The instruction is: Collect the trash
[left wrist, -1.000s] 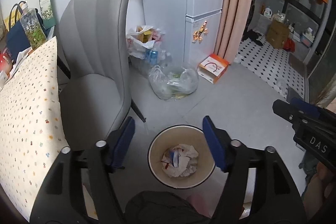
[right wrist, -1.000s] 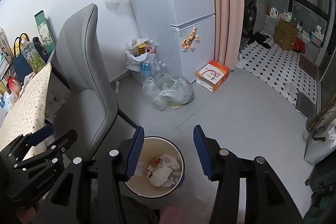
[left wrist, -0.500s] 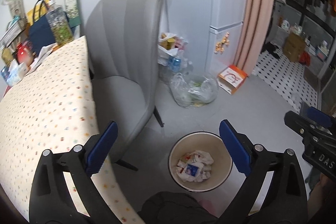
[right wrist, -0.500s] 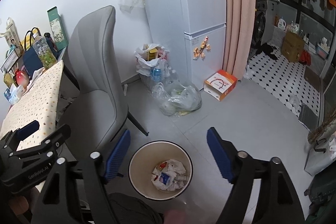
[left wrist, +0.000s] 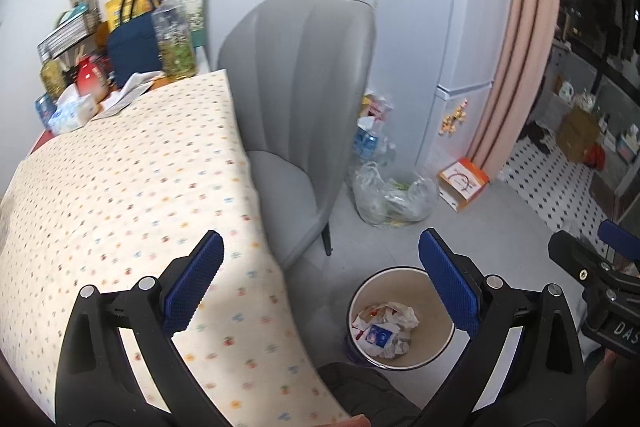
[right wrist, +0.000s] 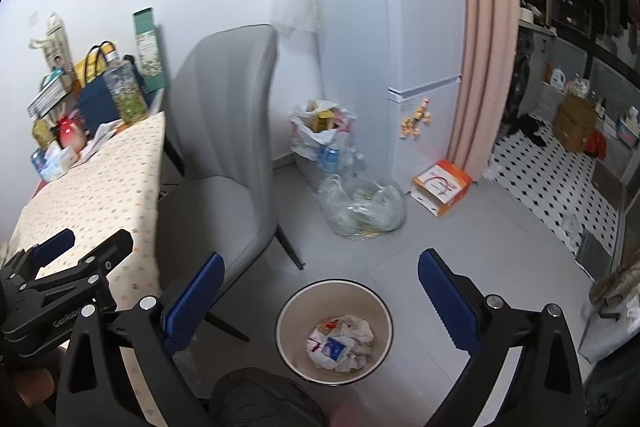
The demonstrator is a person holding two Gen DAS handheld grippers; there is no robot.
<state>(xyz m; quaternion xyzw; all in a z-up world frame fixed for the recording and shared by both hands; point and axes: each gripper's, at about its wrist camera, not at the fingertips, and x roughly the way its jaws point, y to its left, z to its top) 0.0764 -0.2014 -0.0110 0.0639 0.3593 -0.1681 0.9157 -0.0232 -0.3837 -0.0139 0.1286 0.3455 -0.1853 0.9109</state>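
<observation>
While both claws are hanging above the floor with nothing between their blue pads, the trash already gathered is sitting in the waste bin (right wrist: 334, 331) below them. The left claw (left wrist: 320, 287) is standing spread wide and empty; the right claw (right wrist: 320, 301) is opening to its widest, also with nothing in it.

The bin, round and cream inside, is lying below and ahead of the right claw, almost centred between its pads, while in the left wrist view the same bin (left wrist: 402, 319) is sitting toward that claw's right pad. So the right hand seems the nearer one for any further drop. Crumpled paper and wrappers (right wrist: 340, 343) are filling only the bottom of the bin.

No loose trash is showing on the bare stretch of the dotted bench (left wrist: 132, 187) that is lying to the left, so I judge the next piece would have to be found there or on the floor. Beyond the grey chair (right wrist: 228, 147), a clear plastic bag (right wrist: 362, 207) is holding scraps, and a white bag (right wrist: 320, 131) behind it is holding boxes and bottles.
</observation>
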